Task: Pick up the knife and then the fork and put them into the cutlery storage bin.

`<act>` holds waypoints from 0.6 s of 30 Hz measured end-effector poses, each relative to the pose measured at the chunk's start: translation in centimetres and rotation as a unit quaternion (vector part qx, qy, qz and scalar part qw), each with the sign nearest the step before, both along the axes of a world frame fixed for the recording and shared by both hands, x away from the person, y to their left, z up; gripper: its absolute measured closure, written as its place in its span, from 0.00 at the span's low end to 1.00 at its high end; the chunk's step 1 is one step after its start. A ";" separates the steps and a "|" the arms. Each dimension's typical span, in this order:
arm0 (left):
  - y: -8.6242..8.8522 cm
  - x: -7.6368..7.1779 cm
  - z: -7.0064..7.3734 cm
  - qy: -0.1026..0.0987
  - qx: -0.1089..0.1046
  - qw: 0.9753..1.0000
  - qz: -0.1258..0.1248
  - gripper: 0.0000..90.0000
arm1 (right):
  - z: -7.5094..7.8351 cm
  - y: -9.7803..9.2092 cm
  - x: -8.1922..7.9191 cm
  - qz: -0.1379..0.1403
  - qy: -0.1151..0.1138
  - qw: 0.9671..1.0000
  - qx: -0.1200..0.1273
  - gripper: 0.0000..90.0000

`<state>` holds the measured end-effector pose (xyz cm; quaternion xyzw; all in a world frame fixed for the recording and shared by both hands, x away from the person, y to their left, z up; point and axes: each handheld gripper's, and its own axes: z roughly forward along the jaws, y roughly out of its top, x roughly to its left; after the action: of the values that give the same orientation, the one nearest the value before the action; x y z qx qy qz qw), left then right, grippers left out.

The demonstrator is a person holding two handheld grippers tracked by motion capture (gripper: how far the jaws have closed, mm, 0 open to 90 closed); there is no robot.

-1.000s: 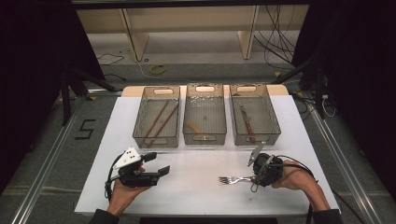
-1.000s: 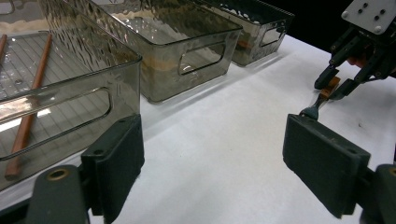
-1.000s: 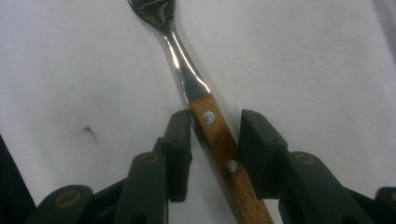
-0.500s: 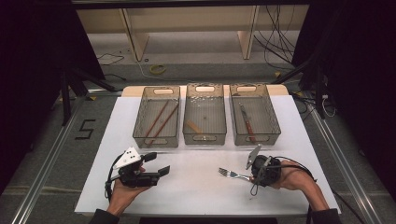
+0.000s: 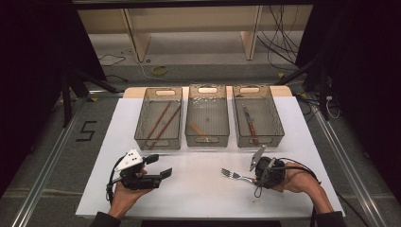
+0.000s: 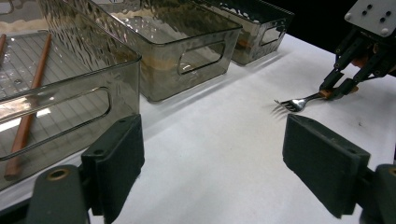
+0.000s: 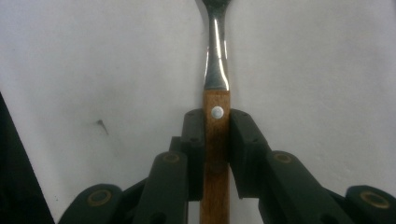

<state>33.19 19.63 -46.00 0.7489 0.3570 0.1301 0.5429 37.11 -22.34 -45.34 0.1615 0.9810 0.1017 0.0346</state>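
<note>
Clamping the wooden handle of a steel fork [image 7: 216, 107] between its two black jaws, the right claw [image 5: 257, 178] sits low over the near right part of the white-covered bench [image 5: 198, 194]. The fork's tines point left across the bench (whether they touch the cover cannot be told from here). In the left gripper view the same fork [image 6: 299, 101] shows beyond the gap of the left claw [image 6: 212, 158], whose jaws stand wide apart with nothing between them. The left claw [image 5: 158, 173] rests in the person's hand near the front left, well apart from the fork. Farther back stand three smoky transparent plastic bins [image 5: 207, 141] side by side.
</note>
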 end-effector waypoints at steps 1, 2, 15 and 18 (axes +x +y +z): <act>0.0 0.0 0.0 0.000 0.000 1.000 0.000 0.22 | 0.1 0.0 0.0 -0.003 0.000 1.000 0.003 0.86; 0.0 0.0 0.0 0.000 0.000 1.000 0.000 0.22 | 0.2 0.0 0.0 -0.003 -0.003 1.000 0.006 0.86; 0.0 0.0 0.0 0.000 0.000 1.000 0.001 0.22 | 1.5 -0.5 0.3 -0.045 -0.026 0.997 0.058 0.86; 0.0 0.0 0.0 0.000 0.000 1.000 0.001 0.22 | 1.7 -0.6 0.4 -0.057 -0.026 0.995 0.072 0.86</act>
<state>33.21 19.67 -46.01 0.7483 0.3576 0.1306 0.5432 37.52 -22.89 -43.59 0.2162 0.9592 0.1739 0.0543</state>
